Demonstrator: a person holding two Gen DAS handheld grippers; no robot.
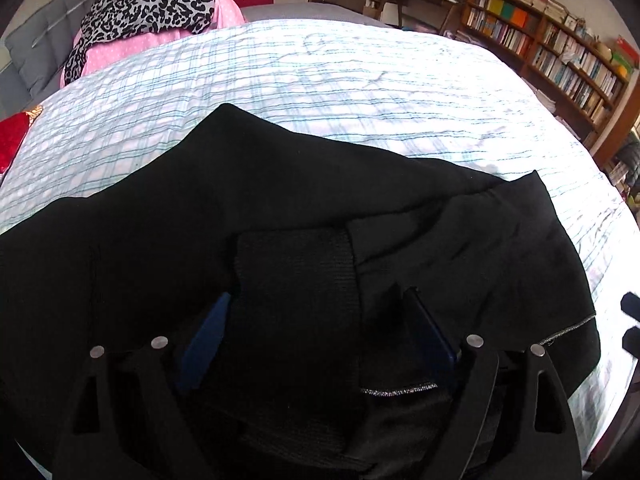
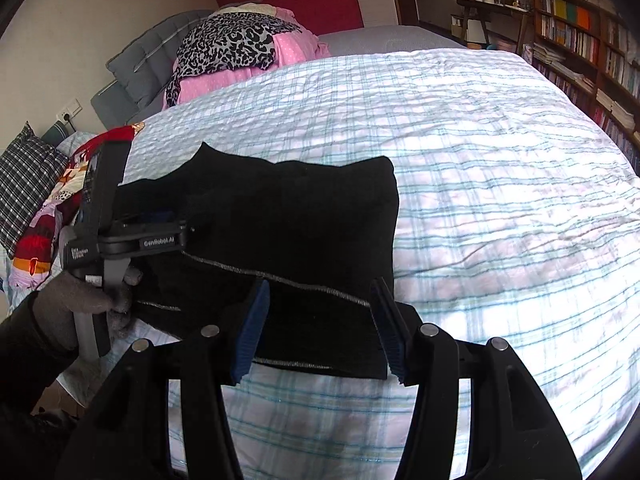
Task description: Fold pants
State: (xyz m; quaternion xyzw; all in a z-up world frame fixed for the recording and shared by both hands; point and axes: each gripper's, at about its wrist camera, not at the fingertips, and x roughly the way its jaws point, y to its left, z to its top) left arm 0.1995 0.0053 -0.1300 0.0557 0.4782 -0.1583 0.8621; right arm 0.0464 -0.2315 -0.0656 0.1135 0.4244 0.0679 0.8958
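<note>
Your pants point(image 2: 288, 216) are plain black, with a thin silver-grey stitched line along the hems. Under them, the bed cover point(image 2: 480, 184) is white, crossed by pale teal and faint pink checks. Beyond the pants, at the head of the bed, you see a grey-and-black leopard-print cloth point(image 2: 228, 46) on pink fabric with white dots point(image 2: 296, 50). The headboard point(image 2: 140, 68) is grey. Your fingers point(image 2: 252, 332) carry dark blue pads on black frames. The glove on your left hand point(image 2: 80, 300) is grey. Left of the pants lies a black-and-white checked pillow point(image 2: 24, 184).
</note>
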